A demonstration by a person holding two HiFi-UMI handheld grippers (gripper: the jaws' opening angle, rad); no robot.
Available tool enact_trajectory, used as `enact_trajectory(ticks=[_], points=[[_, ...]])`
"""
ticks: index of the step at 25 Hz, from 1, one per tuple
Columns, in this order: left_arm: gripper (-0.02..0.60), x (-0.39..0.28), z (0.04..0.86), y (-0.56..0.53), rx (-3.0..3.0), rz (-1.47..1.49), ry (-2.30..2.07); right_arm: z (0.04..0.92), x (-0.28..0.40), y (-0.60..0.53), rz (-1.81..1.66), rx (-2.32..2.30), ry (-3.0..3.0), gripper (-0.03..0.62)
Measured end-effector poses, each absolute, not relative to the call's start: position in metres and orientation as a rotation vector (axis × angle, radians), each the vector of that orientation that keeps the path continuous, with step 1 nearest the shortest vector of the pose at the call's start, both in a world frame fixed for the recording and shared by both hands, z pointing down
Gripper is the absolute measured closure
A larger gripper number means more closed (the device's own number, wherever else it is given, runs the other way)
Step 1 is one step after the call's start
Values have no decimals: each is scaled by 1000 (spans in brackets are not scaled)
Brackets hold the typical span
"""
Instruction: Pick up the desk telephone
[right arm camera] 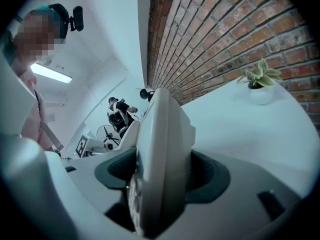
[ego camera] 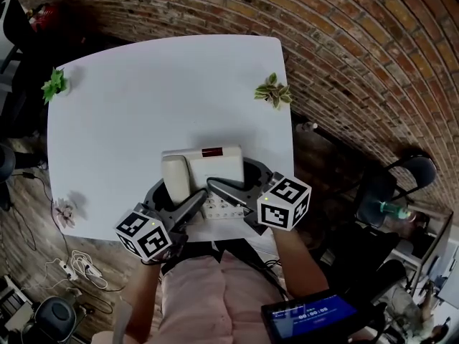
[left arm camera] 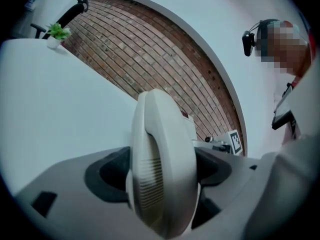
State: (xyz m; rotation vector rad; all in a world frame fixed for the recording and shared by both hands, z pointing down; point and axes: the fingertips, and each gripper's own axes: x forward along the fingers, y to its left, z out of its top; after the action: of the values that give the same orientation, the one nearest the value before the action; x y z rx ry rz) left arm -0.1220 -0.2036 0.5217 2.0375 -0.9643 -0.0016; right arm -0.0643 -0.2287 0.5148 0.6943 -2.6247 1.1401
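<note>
Desk telephone [ego camera: 215, 165], cream, at near edge of white table [ego camera: 143, 106]; cannot tell whether it rests there or is lifted; left gripper [left arm camera: 162, 171] fingers [left arm camera: 107, 173] clamped on its handset [left arm camera: 162, 159]; right gripper [right arm camera: 160, 176] fingers [right arm camera: 210, 176] clamped on the keypad side of the body; dark red strip on the telephone too small to read; gripper cubes bear black-and-white square markers.

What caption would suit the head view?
Left gripper and right gripper clamp a beige desk telephone at a white table.
</note>
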Motion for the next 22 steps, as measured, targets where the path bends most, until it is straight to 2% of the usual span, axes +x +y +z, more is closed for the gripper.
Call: enact_trajectory(ticks=[22], points=[[199,-108,349,-217,2223,15,-1048,339,-46,-237,913,781,-2887,293]])
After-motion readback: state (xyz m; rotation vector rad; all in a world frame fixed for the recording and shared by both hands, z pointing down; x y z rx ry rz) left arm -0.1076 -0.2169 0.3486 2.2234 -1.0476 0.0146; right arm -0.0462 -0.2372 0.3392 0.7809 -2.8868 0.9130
